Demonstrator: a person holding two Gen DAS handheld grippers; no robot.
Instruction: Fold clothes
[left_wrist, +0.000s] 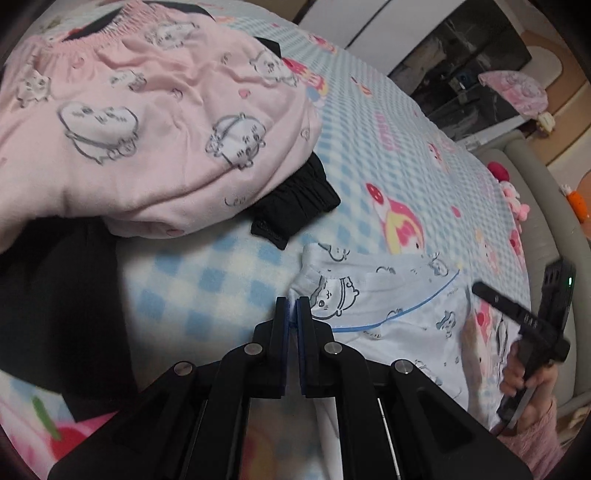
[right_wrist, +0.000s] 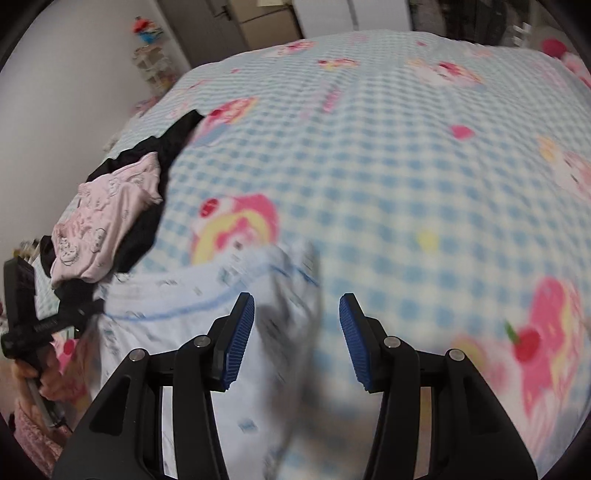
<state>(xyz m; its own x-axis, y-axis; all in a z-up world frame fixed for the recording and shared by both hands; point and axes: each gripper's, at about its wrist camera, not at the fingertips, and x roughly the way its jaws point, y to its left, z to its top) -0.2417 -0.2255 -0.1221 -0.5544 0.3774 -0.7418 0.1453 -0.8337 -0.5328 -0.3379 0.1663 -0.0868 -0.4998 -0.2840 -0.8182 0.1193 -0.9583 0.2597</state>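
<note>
A light blue garment (left_wrist: 388, 302) with cartoon prints and a blue piping line lies on the checked bedspread (left_wrist: 207, 280). My left gripper (left_wrist: 294, 310) is shut on that garment's left edge. The right wrist view, blurred by motion, shows the same light blue garment (right_wrist: 207, 306) spread from the left up to a raised fold between the fingers. My right gripper (right_wrist: 297, 321) stands open above that fold, its blue pads wide apart. The left wrist view also catches the right gripper (left_wrist: 476, 288) at the far right, held in a hand (left_wrist: 524, 380) over the garment's right side.
A pink printed garment (left_wrist: 140, 122) lies piled on black clothes (left_wrist: 295, 206) at the upper left. The pink garment (right_wrist: 99, 225) sits at the bed's left edge in the right wrist view. Plush toys (left_wrist: 513, 195) line the padded bed frame (left_wrist: 554, 236). A dark shelf unit (left_wrist: 465, 66) stands beyond.
</note>
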